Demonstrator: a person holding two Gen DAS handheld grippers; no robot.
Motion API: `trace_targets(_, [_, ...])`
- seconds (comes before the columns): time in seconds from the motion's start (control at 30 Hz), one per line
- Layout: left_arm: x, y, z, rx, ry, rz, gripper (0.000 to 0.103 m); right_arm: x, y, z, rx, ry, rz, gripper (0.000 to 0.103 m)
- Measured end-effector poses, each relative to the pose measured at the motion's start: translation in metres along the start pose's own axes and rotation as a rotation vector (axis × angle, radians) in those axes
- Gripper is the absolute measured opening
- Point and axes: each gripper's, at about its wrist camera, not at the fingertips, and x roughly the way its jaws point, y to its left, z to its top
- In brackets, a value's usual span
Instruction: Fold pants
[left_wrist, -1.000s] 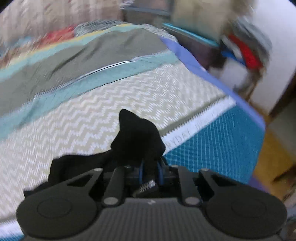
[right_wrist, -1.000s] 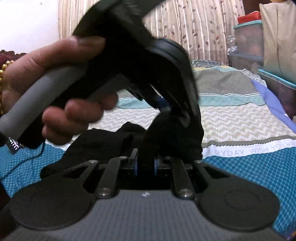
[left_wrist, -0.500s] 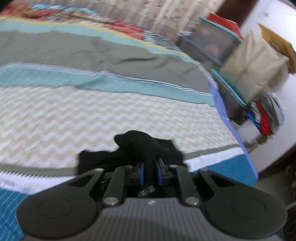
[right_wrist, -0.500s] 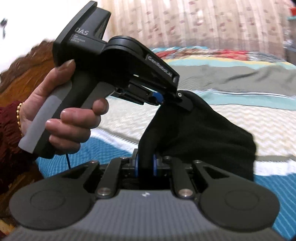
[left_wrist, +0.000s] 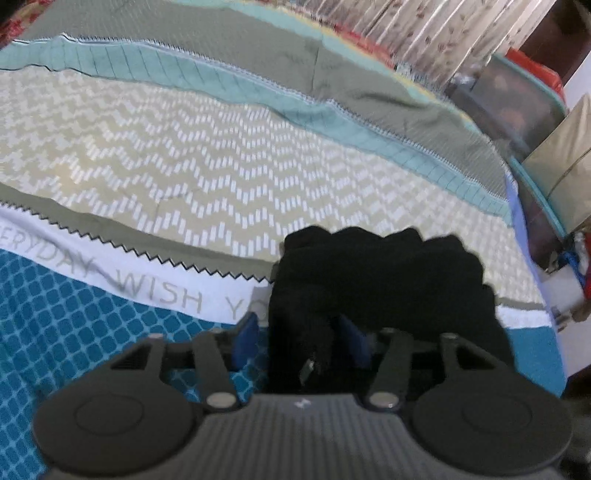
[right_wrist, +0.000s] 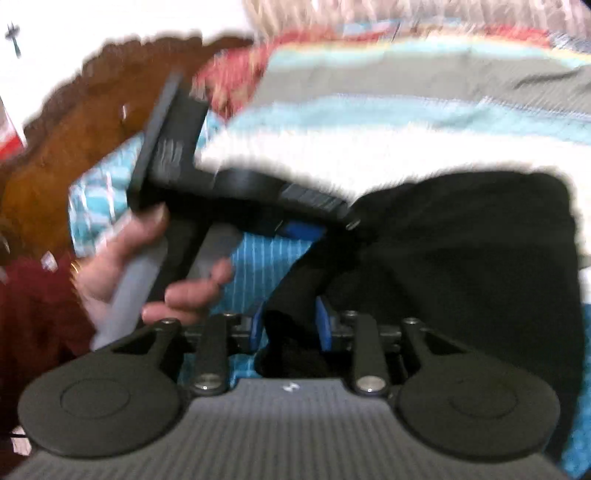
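In the left wrist view the left gripper (left_wrist: 299, 332) is sitting at the bottom centre of the frame with its blue pads spread fairly wide, and a bunch of the black pants (left_wrist: 380, 280) is lying between them; the cloth is filling only part of the gap, so the pads are not pinching it tightly as far as can be told. The pants are heaping up just above the gripper, in the lower centre-right, resting on the patterned bedspread (left_wrist: 207, 162), whose white band with grey lettering is running across the lower left. At the upper right, beyond the edge of the bed, storage boxes (left_wrist: 517, 99) and a beige bag (left_wrist: 569, 147) are crowding the side, with a curtain (left_wrist: 424, 33) hanging behind them. The right wrist view is blurred: the right gripper (right_wrist: 290, 328) at the bottom centre is standing with its blue pads a modest way apart and a dark fold of the pants (right_wrist: 472, 258) passing between them, the rest of the cloth spreading across the right half of the frame. The person's left hand (right_wrist: 147, 266) is gripping the handle of the other tool (right_wrist: 173, 155) at centre left, blocking much of the bed, and a brown wooden headboard (right_wrist: 74, 122) is showing at the upper left.
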Motion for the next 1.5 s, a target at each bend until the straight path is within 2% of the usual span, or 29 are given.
trace_targets(0.07, [-0.012, 0.001, -0.005, 0.001, -0.022, -0.019, 0.059, -0.031, -0.018, -0.001, 0.032, -0.069, -0.067, 0.034])
trace_targets(0.13, [-0.026, 0.003, -0.011, 0.008, -0.030, -0.031, 0.059, -0.051, -0.038, -0.006, 0.068, -0.100, -0.147, 0.035])
trace_targets(0.2, [-0.030, -0.001, -0.019, 0.018, -0.025, -0.042, 0.059, -0.064, -0.053, -0.015, 0.115, -0.102, -0.199, 0.035])
trace_targets(0.27, [-0.030, -0.007, -0.027, 0.038, -0.010, -0.023, 0.059, -0.056, -0.068, -0.025, 0.184, -0.069, -0.225, 0.035])
trace_targets(0.37, [-0.014, -0.015, -0.042, 0.103, 0.046, 0.080, 0.062, -0.028, -0.086, -0.046, 0.272, 0.047, -0.236, 0.035])
trace_targets(0.4, [-0.007, -0.014, -0.047, 0.112, 0.072, 0.088, 0.064, -0.019, -0.089, -0.052, 0.292, 0.066, -0.254, 0.036])
trace_targets(0.5, [-0.002, -0.011, -0.054, 0.098, 0.057, 0.102, 0.074, -0.026, -0.079, -0.056, 0.279, 0.044, -0.252, 0.035])
trace_targets(0.6, [-0.011, -0.009, -0.051, 0.078, 0.056, 0.097, 0.077, -0.039, -0.084, -0.055, 0.306, 0.033, -0.219, 0.038])
trace_targets(0.73, [-0.030, -0.014, -0.054, 0.115, 0.031, 0.137, 0.091, -0.066, -0.098, -0.058, 0.367, -0.057, -0.213, 0.059])
trace_targets(0.83, [-0.037, -0.018, -0.061, 0.120, 0.025, 0.172, 0.091, -0.074, -0.107, -0.061, 0.383, -0.083, -0.244, 0.066])
trace_targets(1.03, [-0.052, -0.023, -0.071, 0.063, 0.005, 0.231, 0.091, -0.077, -0.108, -0.074, 0.401, -0.048, -0.296, 0.067])
trace_targets(1.2, [-0.065, -0.034, -0.078, 0.093, -0.021, 0.284, 0.091, -0.072, -0.101, -0.082, 0.411, -0.012, -0.345, 0.067])
trace_targets(1.33, [-0.068, -0.041, -0.083, 0.109, -0.029, 0.314, 0.090, -0.061, -0.109, -0.091, 0.494, 0.054, -0.407, 0.067])
trace_targets(1.43, [-0.072, -0.038, -0.083, 0.099, -0.027, 0.299, 0.090, -0.063, -0.115, -0.093, 0.509, 0.052, -0.389, 0.067])
trace_targets(1.5, [-0.079, -0.032, -0.077, 0.073, -0.038, 0.241, 0.091, -0.069, -0.117, -0.089, 0.506, 0.032, -0.368, 0.067])
